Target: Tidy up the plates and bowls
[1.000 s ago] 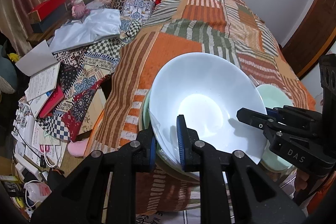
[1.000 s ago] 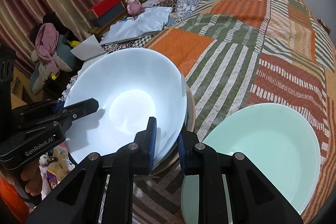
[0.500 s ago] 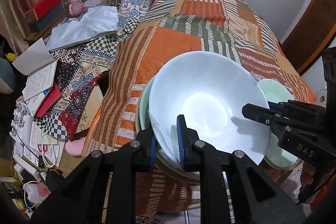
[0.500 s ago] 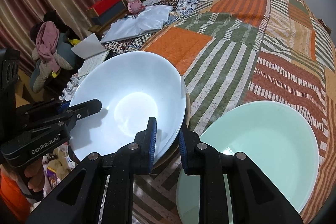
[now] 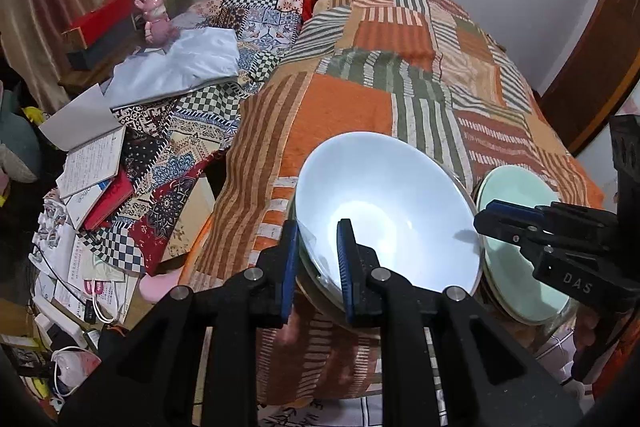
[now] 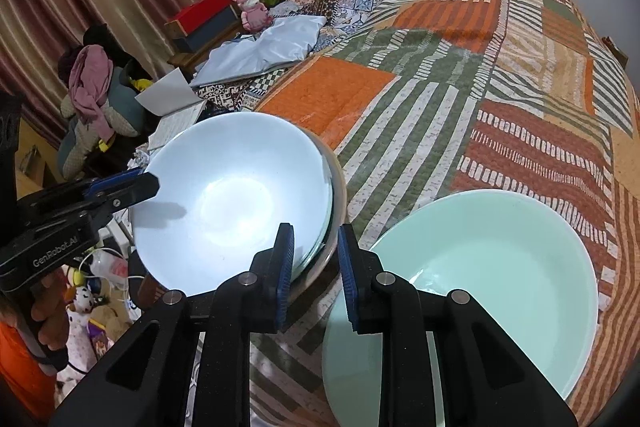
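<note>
A white bowl sits nested on top of a bowl stack at the near edge of the patchwork bed; it also shows in the right wrist view. My left gripper is shut on the stack's near-left rim. My right gripper is shut on the stack's right rim, and it shows from the side in the left wrist view. A pale green plate lies on the bed to the right of the stack; it also shows in the left wrist view.
The patchwork quilt covers the bed behind the dishes. To the left, beyond the bed edge, lie books and papers, a silver bag, boxes and a pink toy. A wooden door stands at the right.
The white bowl has come down and now sits level in the stack; the green rim under it no longer shows. Both grippers went lower with it.
</note>
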